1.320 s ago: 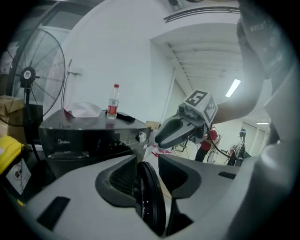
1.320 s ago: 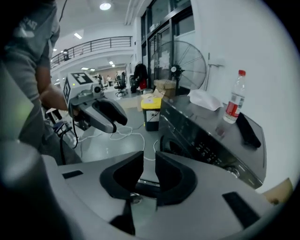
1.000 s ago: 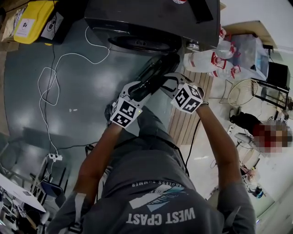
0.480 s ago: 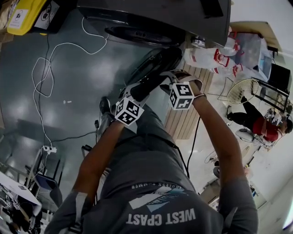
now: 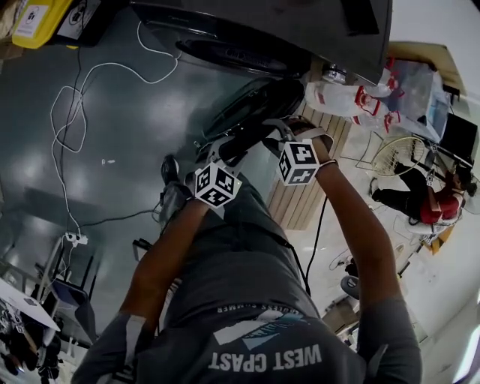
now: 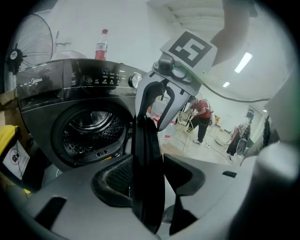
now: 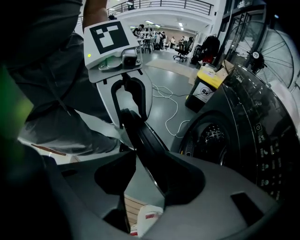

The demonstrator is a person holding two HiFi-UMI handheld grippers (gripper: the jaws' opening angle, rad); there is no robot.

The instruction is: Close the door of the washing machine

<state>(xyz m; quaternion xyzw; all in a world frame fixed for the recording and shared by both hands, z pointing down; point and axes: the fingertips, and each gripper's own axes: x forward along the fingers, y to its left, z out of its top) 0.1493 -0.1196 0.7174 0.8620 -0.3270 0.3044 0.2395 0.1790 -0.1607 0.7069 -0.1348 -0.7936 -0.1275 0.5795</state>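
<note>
The dark washing machine point(image 5: 300, 26) stands at the top of the head view with its round door point(image 5: 251, 105) swung open toward me. In the left gripper view the drum point(image 6: 91, 131) is open and dark. My left gripper point(image 5: 225, 150) straddles the door's rim point(image 6: 147, 187). Its jaws have just been closing, with a gap still beside the rim. My right gripper point(image 5: 274, 133) straddles the same rim point(image 7: 145, 140) a little further along. Its jaws have also just been closing, and its left pad stands off the rim. Each gripper view shows the other gripper: the right gripper point(image 6: 158, 105) and the left gripper point(image 7: 129, 101).
A white cable point(image 5: 71, 112) loops over the grey floor to a power strip point(image 5: 71, 238). A yellow box point(image 5: 34, 19) sits at the top left. Plastic bags point(image 5: 352, 101), a wooden pallet point(image 5: 300, 202) and a fan point(image 5: 394, 154) lie to the right. A bottle point(image 6: 101, 44) stands on the machine.
Both grippers have sunk a little along the door's rim, and the right one has rolled. The door is still open.
</note>
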